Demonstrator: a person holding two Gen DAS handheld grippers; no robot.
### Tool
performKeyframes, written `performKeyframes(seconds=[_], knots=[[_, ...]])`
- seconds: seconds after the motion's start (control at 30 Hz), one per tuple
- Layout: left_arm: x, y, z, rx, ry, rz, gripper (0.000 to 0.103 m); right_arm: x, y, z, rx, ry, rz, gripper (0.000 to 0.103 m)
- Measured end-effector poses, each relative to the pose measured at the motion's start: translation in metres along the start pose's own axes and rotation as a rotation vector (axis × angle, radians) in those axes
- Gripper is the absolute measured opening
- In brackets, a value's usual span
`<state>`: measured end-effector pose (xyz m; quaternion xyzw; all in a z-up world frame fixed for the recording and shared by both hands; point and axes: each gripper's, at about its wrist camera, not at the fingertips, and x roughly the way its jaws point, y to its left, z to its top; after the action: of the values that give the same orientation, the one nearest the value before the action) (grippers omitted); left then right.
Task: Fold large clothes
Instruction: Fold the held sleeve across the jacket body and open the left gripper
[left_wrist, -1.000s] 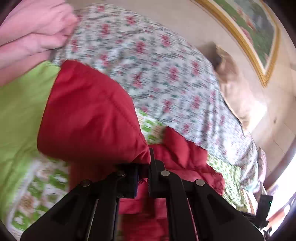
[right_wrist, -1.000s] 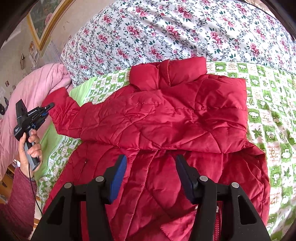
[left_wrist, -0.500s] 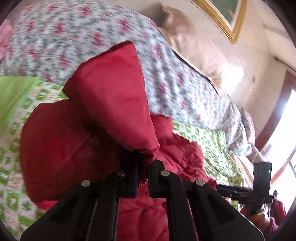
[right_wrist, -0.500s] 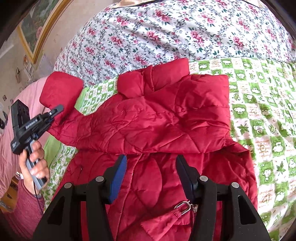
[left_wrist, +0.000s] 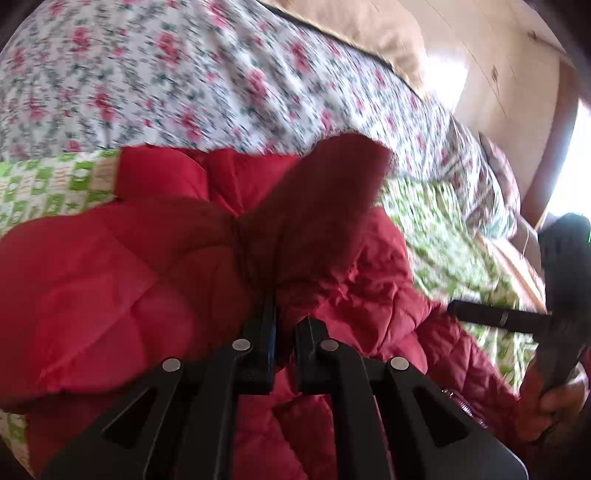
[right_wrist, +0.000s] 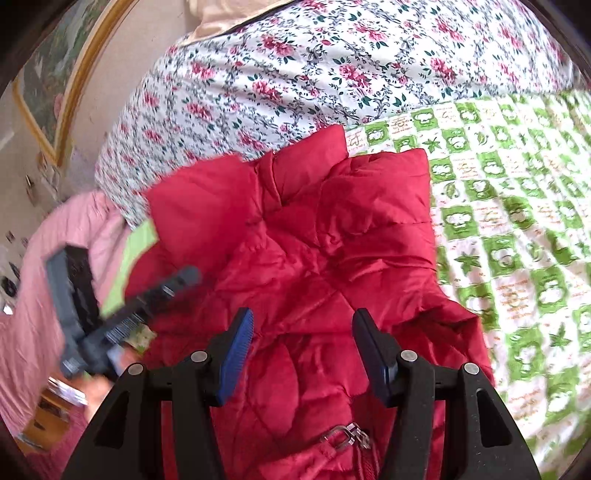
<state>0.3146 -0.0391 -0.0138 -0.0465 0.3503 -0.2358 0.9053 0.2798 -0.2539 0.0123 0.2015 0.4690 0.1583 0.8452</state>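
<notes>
We see a red quilted jacket (right_wrist: 332, 258) spread on the bed, over a green-and-white patterned quilt (right_wrist: 517, 221), with a floral duvet (right_wrist: 332, 66) bunched beyond it toward twelve o'clock. In the right wrist view the jacket fills the centre; its collar (right_wrist: 306, 162) points to twelve o'clock and one sleeve lies folded across the body at about one o'clock.

Our left tool (left_wrist: 284, 321) is clamped tight on the jacket's other sleeve (left_wrist: 325, 206), red fabric pinched between its fingers, and the cuff end rises from the grip toward one o'clock, above the jacket body. In the right wrist view the same tool (right_wrist: 184, 277) shows at nine o'clock (blurred), with the puffed sleeve (right_wrist: 199, 206) lifted beside the collar.

Our right tool (right_wrist: 303, 332) hangs over the lower middle of the jacket with its blue-padded fingers about half spread and nothing between them; the fabric lies beneath, and we cannot tell whether the tips touch it. A metal zipper pull (right_wrist: 347, 439) sits at six o'clock, between the finger bases.

In the left wrist view the right tool (left_wrist: 517, 317) appears at three o'clock, held by a hand (left_wrist: 546, 398) at four o'clock. A pink blanket (right_wrist: 44, 295) lies at nine o'clock in the right view, and a gilt-framed picture (right_wrist: 55, 85) hangs at ten o'clock.
</notes>
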Motion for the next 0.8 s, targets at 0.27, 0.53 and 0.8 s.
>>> performKeyframes(seconds=[0.27,0.53,0.8], knots=[[0.033,-0.018,-0.027,0.065,0.087,0.031,0.005,0.030,-0.021,0.020,0.152,0.023,0.127,0.077],[0.038,-0.024,-0.034,0.098,0.108,0.066,0.007,0.075,-0.029,0.039,0.246,0.070,0.199,0.076],[-0.008,-0.020,-0.042,0.031,0.155,-0.025,0.026,0.091,-0.012,0.044,0.152,0.119,0.062,0.011]])
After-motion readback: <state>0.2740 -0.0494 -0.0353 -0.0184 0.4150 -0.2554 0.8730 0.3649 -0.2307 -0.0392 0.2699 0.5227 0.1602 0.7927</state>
